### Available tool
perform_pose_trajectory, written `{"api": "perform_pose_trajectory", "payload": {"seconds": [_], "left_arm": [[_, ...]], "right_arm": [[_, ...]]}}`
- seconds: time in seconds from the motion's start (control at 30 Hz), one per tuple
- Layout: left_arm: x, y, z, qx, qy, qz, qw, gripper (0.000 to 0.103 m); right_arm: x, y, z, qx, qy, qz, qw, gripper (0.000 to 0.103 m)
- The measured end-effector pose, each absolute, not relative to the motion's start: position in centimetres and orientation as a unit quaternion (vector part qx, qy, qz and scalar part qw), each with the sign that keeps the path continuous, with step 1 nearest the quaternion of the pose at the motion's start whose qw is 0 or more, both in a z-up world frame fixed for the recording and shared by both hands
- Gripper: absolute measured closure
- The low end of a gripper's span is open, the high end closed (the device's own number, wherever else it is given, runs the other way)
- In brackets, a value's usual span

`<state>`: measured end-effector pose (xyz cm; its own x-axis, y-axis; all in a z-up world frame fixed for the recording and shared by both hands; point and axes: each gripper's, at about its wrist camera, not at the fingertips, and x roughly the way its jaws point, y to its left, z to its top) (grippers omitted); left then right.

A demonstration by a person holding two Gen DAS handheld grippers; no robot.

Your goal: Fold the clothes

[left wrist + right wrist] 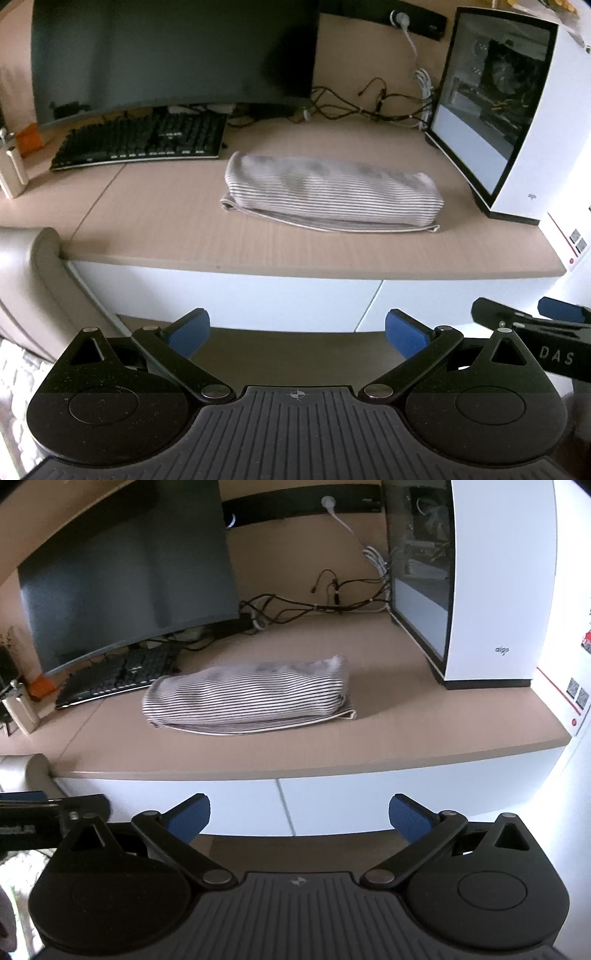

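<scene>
So here's where things sit: the grey-and-white striped cloth garment (332,192) is lying folded into a long, chunky bundle on the light beige wood-grain desk (166,221), roughly mid-desk, with a pale hem edge poking out along its near side. It's well apart from both of my grippers, nothing is touching it.

My left gripper (297,332) is hanging out in front of the desk's near edge, below the tabletop, with its blue-padded fingers (188,334) spread wide and nothing between them. Same deal with my right gripper (299,814): blue pads (408,816) wide apart, holding nothing, also short of the desk edge. The right one shows at the right edge of the left camera's view, so the two are side by side.

Around the garment: a big curved black monitor (170,59) at the far left with a black keyboard (144,138) tucked just under it, the keyboard's right end near the garment's left end. On the right there's a white PC tower with a glass side panel (517,110), close to the garment's right end but not touching it. A tangle of black and white cables (369,99) runs along the far side of the desk between monitor and tower. A small orange thing (31,142) sits at the far left, too blurry to identify.
</scene>
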<state>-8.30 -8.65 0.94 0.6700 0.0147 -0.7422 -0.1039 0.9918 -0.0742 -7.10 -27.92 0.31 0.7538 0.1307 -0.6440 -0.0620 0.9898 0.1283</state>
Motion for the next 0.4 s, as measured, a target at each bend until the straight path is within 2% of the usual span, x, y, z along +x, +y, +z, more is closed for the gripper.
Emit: {"api": "perform_pose_trajectory", "payload": {"seconds": [0.4], "left_arm": [[-3.1,-5.3,-1.0,-0.055,0.437,0.023,0.897,0.000]], "right_arm": [[2.1,-27.2,-2.2,0.045,0.397,0.043,0.916,0.000]]}}
